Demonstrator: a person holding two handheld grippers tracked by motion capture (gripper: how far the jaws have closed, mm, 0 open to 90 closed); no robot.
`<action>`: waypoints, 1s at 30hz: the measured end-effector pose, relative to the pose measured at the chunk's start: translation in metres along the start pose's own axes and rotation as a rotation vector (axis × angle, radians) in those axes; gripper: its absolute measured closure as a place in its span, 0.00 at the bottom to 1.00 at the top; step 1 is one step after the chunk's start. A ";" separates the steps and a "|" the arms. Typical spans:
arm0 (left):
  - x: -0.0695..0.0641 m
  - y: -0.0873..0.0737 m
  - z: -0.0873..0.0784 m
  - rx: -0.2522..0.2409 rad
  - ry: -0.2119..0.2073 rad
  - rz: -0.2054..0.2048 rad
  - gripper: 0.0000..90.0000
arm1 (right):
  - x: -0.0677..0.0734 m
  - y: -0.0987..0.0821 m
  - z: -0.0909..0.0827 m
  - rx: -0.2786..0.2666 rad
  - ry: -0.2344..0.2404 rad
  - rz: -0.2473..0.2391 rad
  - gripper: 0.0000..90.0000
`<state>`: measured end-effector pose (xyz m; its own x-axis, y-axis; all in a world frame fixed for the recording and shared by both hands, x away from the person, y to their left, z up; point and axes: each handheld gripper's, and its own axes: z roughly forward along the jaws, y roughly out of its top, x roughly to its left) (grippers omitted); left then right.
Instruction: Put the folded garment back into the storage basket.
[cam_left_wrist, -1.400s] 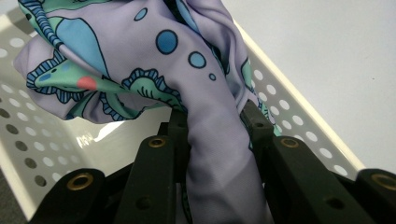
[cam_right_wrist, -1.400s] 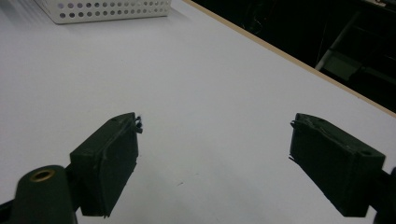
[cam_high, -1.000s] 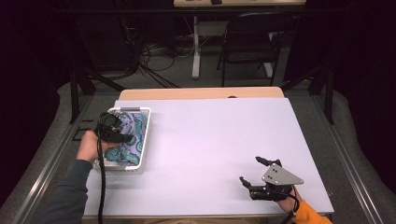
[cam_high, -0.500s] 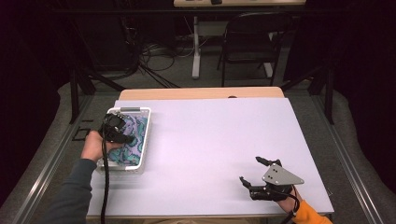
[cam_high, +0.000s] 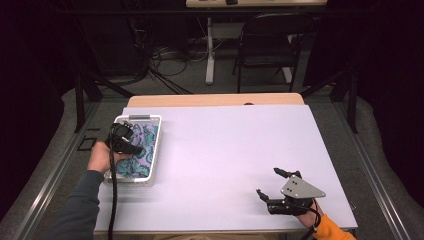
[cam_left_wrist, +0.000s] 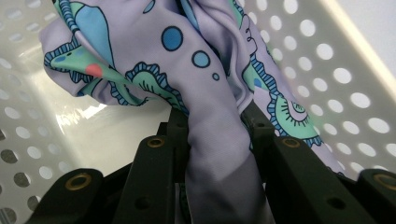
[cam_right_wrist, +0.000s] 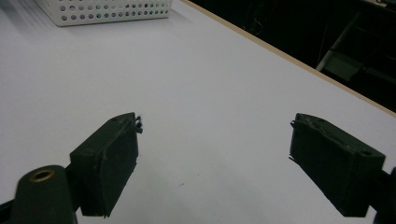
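Left claw (cam_high: 131, 142): we see it clamped on a fold of the patterned cloth (cam_left_wrist: 205, 84), inside the white basket (cam_high: 155, 150).
Patterned cloth: lilac with blue and green shapes, bunched in the basket.
Basket: on the worktop (cam_high: 225, 150), at its left edge.
Right claw (cam_right_wrist: 215, 163): jaws wide apart, nothing between them, over the bare worktop at the near right.

The cloth (cam_left_wrist: 205, 70) was pale lilac, printed with teal and mint scalloped shapes, blue dots and one coral spot. The perforated basket (cam_high: 156, 145) was white, the surface (cam_high: 240, 150) pale lavender with a tan wooden edge, and the right hand-held gripper (cam_right_wrist: 215, 161) black.
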<state>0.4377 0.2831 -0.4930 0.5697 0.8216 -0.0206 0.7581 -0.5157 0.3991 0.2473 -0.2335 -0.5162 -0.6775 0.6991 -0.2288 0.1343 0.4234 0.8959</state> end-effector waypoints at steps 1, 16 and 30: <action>0.001 -0.001 0.001 -0.006 0.001 -0.003 0.78 | 0.000 0.000 0.000 0.000 0.000 0.000 0.16; 0.009 -0.008 0.008 0.023 0.004 -0.074 0.77 | 0.000 0.000 0.000 -0.001 -0.001 0.008 0.16; 0.010 -0.009 0.009 0.033 0.015 -0.096 0.76 | -0.001 0.000 -0.001 -0.011 -0.005 0.008 0.16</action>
<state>0.4394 0.2937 -0.5052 0.4893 0.8710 -0.0435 0.8193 -0.4421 0.3651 0.2467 -0.2349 -0.5156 -0.6727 0.7053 -0.2237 0.1320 0.4119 0.9016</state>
